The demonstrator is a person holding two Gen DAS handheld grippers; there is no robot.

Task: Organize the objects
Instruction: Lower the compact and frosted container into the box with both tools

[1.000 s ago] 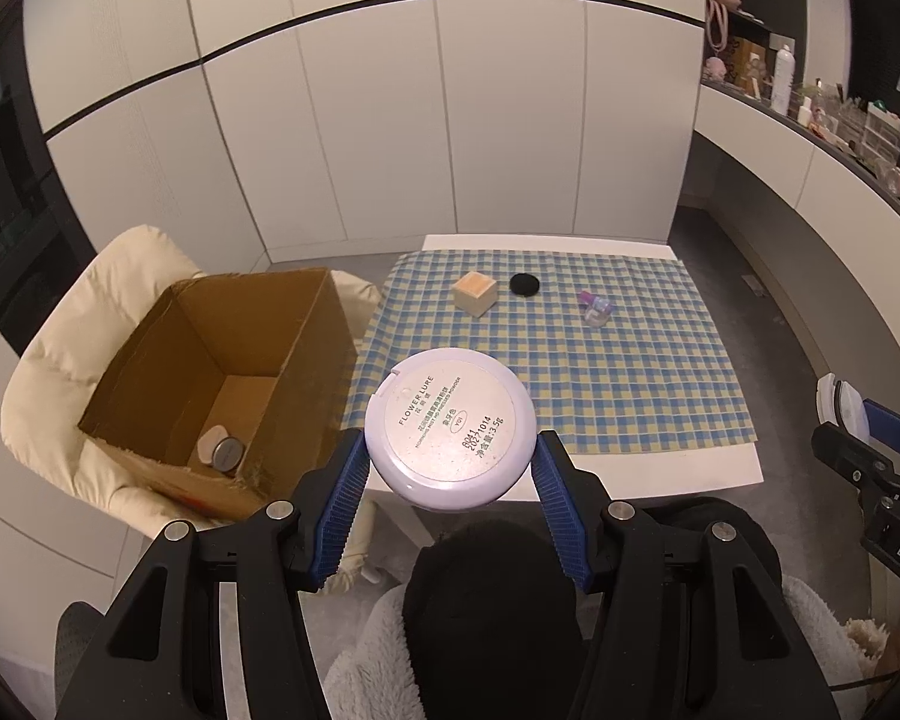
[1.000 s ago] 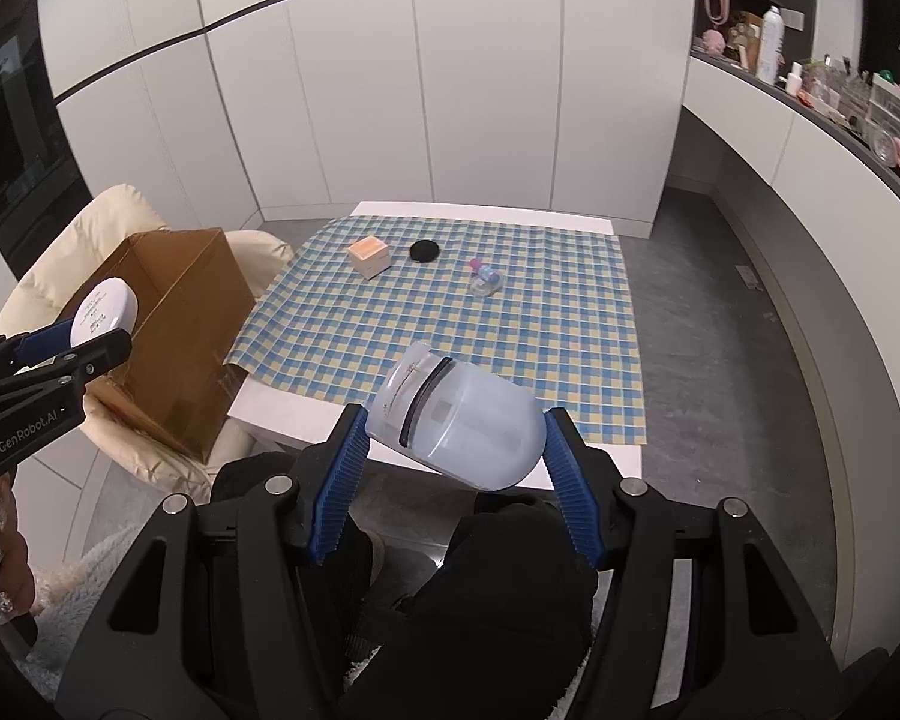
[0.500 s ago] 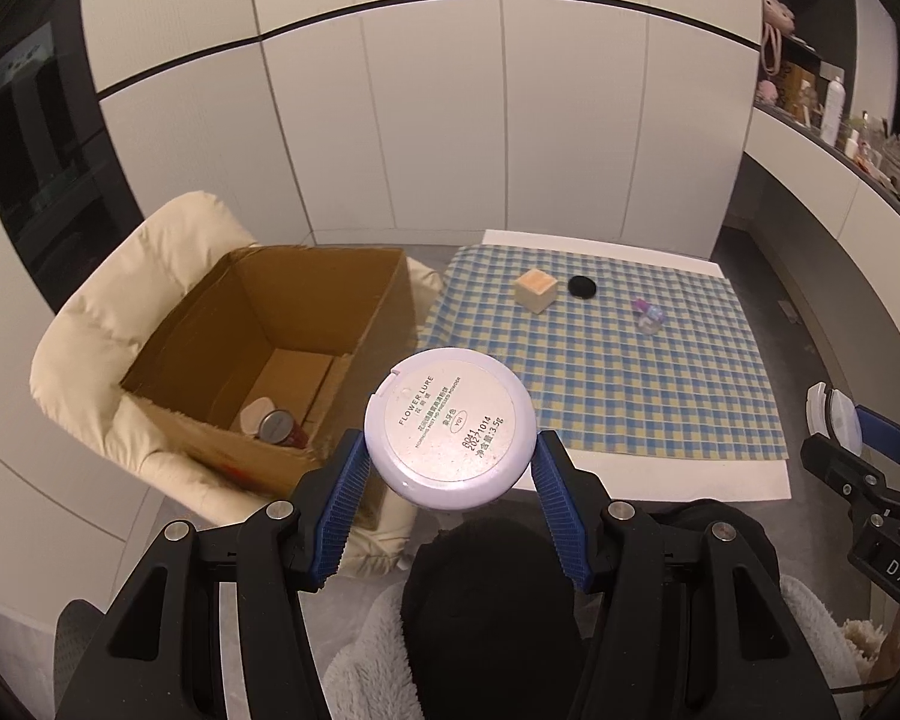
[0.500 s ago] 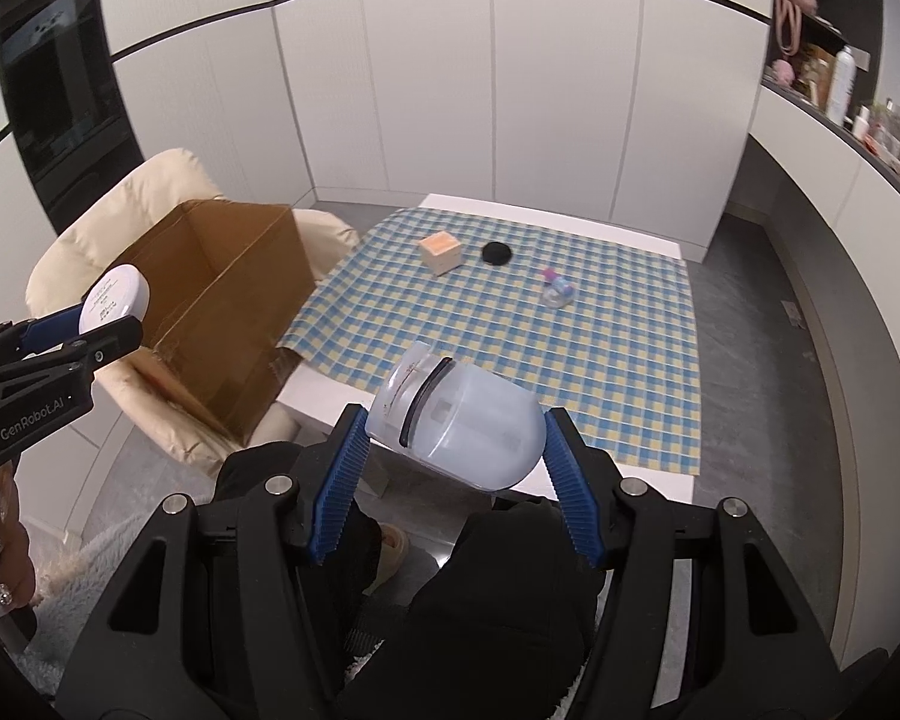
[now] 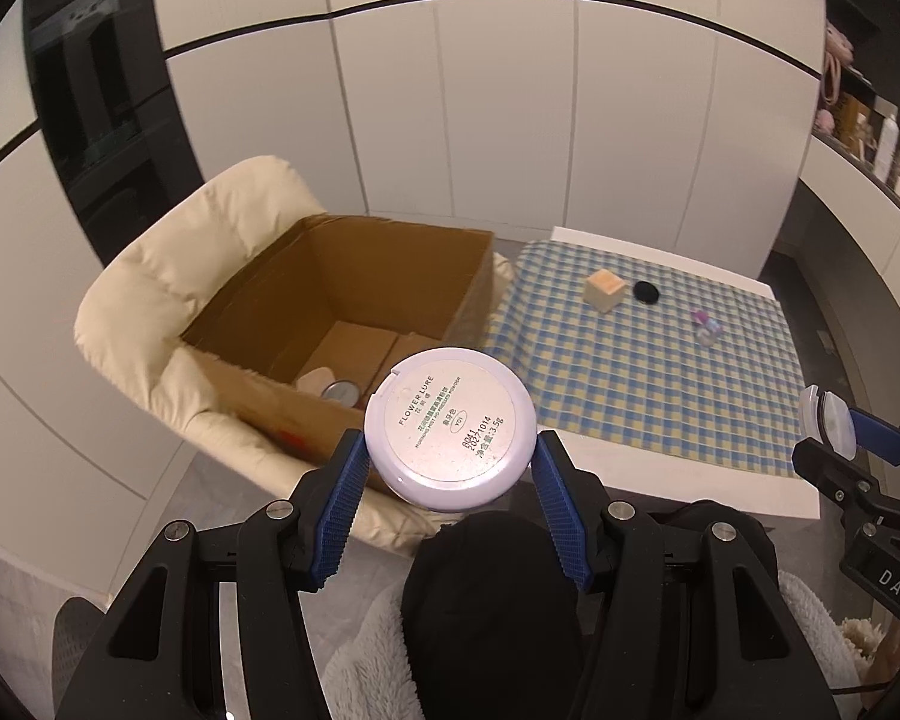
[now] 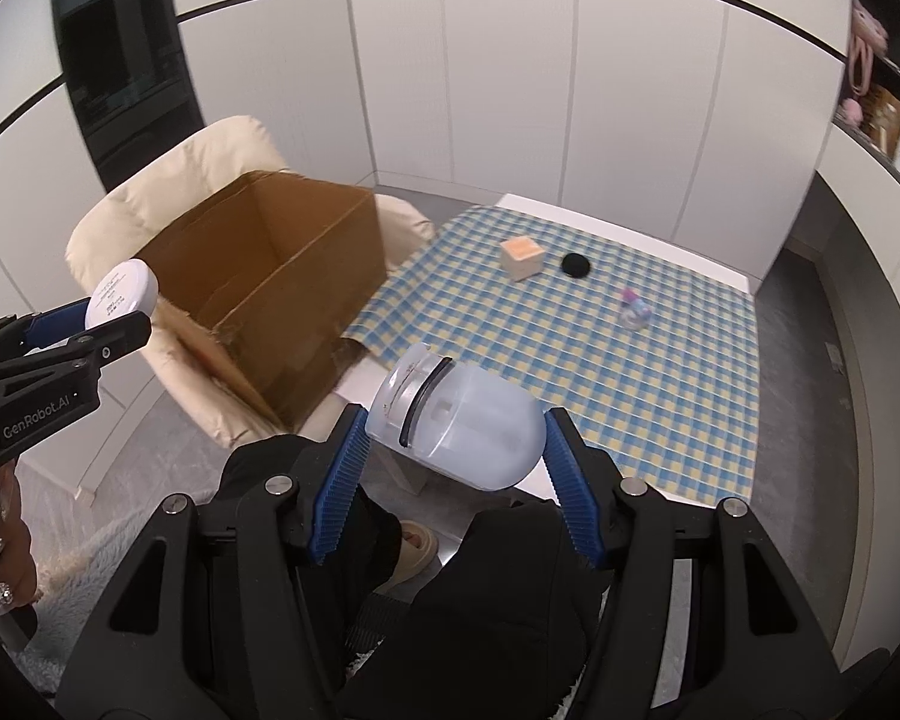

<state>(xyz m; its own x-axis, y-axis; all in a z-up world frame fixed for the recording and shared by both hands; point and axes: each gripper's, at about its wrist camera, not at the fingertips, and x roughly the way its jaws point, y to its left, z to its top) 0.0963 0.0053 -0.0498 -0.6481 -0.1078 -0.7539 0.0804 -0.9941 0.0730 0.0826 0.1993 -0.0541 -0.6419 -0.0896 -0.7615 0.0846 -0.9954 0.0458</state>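
Left wrist view: the left gripper (image 5: 450,456) is seen at lower centre, its blue ribbed pads pinching a round white powder compact (image 5: 450,427) by its rim, the printed label facing the camera. Above and left of the compact, an open cardboard box (image 5: 342,324) is seated on a cream padded chair (image 5: 144,306). On the box floor, just beyond the compact's upper left edge, a small metal-topped jar (image 5: 340,391) and a pale round item beside it are visible. At upper right, a white table is covered by a blue-and-yellow checked cloth (image 5: 642,384), on which a small tan cube (image 5: 605,290), a black round lid (image 5: 646,291) and a small clear bottle with a purple cap (image 5: 707,330) are spread apart. At the right edge, the right gripper (image 5: 834,426) is partly shown with a pale object at its tips.

Right wrist view: at lower centre the right gripper (image 6: 455,441) is clamped on a translucent, pale blue domed container (image 6: 456,423) with a dark band near one end, lying sideways between the pads. The cardboard box (image 6: 270,276) on the chair (image 6: 210,156) occupies the upper left; the cloth (image 6: 558,348) with the cube (image 6: 521,257), lid (image 6: 575,264) and bottle (image 6: 633,311) fills the upper right. At the left edge, the left gripper (image 6: 114,315) is seen carrying the compact (image 6: 121,294) in front of the box's near corner.
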